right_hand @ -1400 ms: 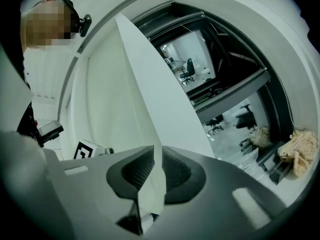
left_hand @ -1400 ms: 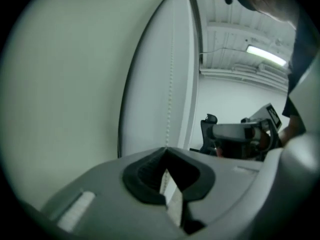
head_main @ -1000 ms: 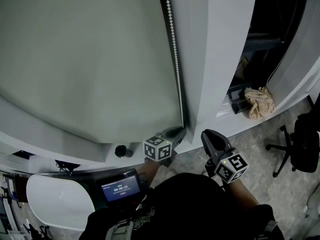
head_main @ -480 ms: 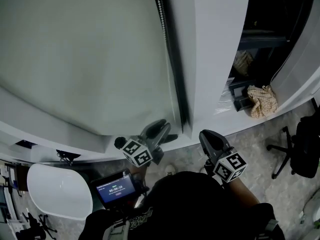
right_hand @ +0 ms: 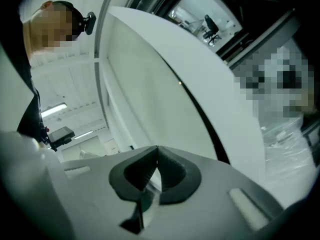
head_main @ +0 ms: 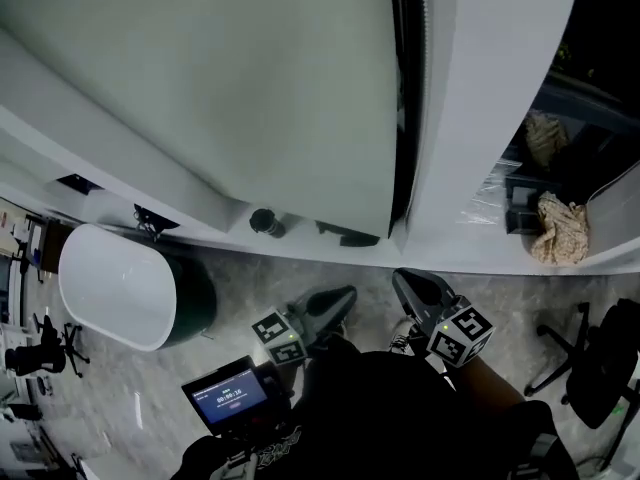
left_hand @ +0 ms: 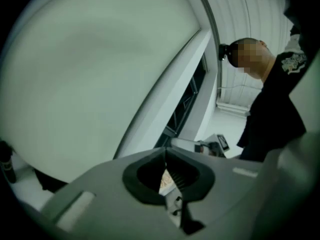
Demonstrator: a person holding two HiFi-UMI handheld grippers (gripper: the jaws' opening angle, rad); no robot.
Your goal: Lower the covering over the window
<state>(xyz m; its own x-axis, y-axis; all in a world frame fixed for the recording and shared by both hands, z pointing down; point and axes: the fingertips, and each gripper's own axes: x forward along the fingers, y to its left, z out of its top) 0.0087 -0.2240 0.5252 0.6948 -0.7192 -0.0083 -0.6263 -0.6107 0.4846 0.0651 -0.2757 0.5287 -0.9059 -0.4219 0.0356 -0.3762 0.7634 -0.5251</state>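
Observation:
The pale grey-green roller blind (head_main: pixel 200 68) hangs over the window and fills the upper left of the head view. Its lower edge reaches the white sill (head_main: pixel 120 138). It also fills the left gripper view as a blind (left_hand: pixel 90 84). My left gripper (head_main: pixel 338 298) is low in the head view, away from the blind; its jaws have just closed and stand shut with nothing between them (left_hand: pixel 165 152). My right gripper (head_main: pixel 405 280) is beside it, also shut and empty (right_hand: pixel 157 148). I cannot make out the bead chain clearly.
A dark frame strip (head_main: pixel 402 118) separates the blind from a white wall column (head_main: pixel 480 118). A white oval tub (head_main: pixel 115 288) sits at left and a small dark cylinder (head_main: pixel 265 223) under the sill. A shelf with a crumpled cloth (head_main: pixel 562 230) and a chair (head_main: pixel 600 368) are at right.
My left gripper has pulled back from the blind's lower right corner toward my body. The head view has swung, so the blind sits further right. The right gripper moved a little.

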